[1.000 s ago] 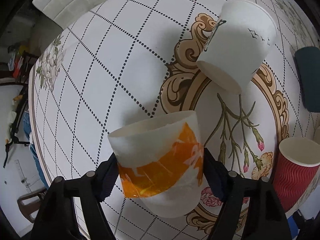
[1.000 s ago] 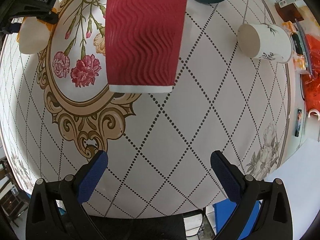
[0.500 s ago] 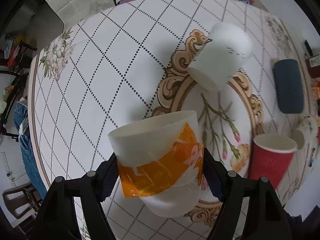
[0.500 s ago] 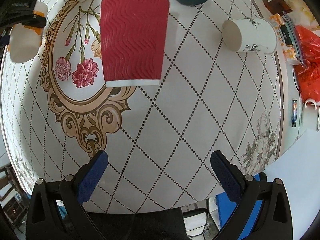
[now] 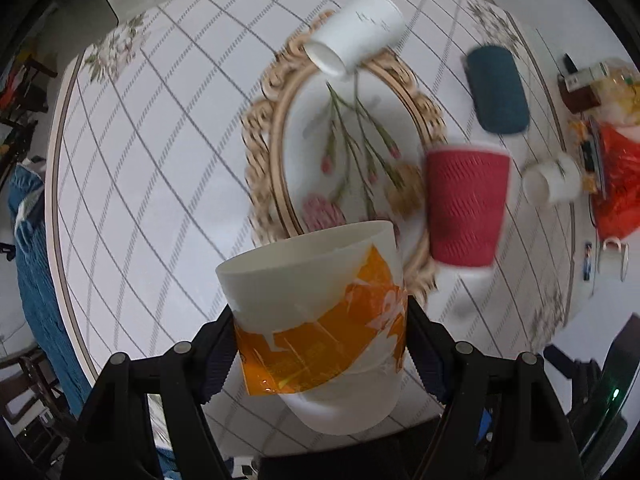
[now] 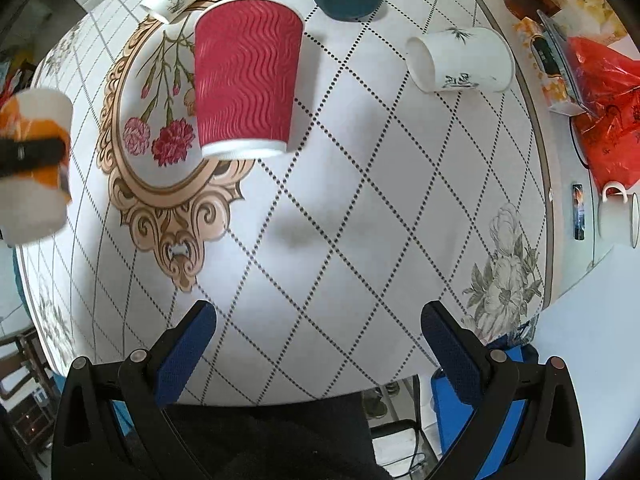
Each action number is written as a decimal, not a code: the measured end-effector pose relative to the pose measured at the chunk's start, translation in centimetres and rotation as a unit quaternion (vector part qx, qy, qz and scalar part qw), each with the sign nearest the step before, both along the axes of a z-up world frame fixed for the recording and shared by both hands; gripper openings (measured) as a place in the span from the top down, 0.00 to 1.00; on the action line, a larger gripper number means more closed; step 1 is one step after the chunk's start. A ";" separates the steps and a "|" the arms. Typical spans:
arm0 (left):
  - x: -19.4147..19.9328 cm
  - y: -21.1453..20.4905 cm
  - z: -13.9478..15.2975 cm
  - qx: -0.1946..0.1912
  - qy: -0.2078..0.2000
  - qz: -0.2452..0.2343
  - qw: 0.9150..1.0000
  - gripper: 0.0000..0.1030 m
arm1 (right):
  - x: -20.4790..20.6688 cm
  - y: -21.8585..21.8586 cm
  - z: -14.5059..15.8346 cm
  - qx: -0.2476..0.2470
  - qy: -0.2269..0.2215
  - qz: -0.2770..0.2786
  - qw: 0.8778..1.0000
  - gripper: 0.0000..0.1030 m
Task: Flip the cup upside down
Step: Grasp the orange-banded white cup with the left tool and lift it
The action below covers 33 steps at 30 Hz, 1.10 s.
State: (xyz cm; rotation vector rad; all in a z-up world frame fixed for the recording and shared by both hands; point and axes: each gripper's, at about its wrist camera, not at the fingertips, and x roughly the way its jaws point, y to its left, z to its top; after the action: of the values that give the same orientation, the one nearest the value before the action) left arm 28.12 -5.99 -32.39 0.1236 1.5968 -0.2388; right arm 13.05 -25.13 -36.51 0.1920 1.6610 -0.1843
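Observation:
My left gripper point(image 5: 320, 324) is shut on a white cup with an orange label point(image 5: 312, 280), one pad on each side of it. The cup hangs well above the round patterned table point(image 5: 160, 160), lying on its side with its rim away from me and its base towards the camera. The right wrist view shows this cup point(image 6: 34, 208) at the far left. My right gripper point(image 6: 320, 312) is open and holds nothing, high over the table near its front edge. A red ripple cup point(image 6: 244, 76) stands on end beyond it, a white band against the table point(image 6: 360, 240).
On their sides lie a white cup point(image 5: 354, 30), a teal cup point(image 5: 498, 90) and a white cup with a leaf print point(image 6: 460, 60). A red bag point(image 6: 600, 100), boxes and a mug point(image 6: 616, 216) crowd the right edge.
Both grippers have risen, so the table looks smaller in both views. The left one has carried the orange-label cup up and sideways. The right one stays open and has drawn away from the red cup.

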 end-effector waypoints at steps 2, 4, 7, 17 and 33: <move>-1.8 -0.6 0.1 -0.003 0.007 0.003 1.000 0.28 | -0.7 -0.2 0.1 0.005 0.000 0.006 1.000 0.00; -3.2 -1.2 -0.5 -0.006 0.015 0.009 1.000 0.28 | -1.6 -0.5 0.2 0.007 0.000 0.014 1.000 0.00; -5.3 -2.4 -1.2 -0.007 0.021 0.012 1.000 0.28 | -1.5 -0.1 -1.2 0.014 0.001 0.023 1.000 0.00; -10.2 -5.8 -4.2 -0.004 0.046 0.027 0.999 0.28 | -4.2 -2.0 -3.2 0.033 0.011 0.058 0.998 0.00; -11.8 -10.4 -10.5 0.001 0.067 0.051 0.996 0.28 | -5.6 -6.2 -5.5 0.023 0.039 0.083 0.996 0.00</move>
State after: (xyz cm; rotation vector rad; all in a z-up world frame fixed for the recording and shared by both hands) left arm 16.31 -16.35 -42.91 0.0280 1.7312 -0.1690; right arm 7.42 -31.33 -41.98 0.0827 1.7507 -0.0284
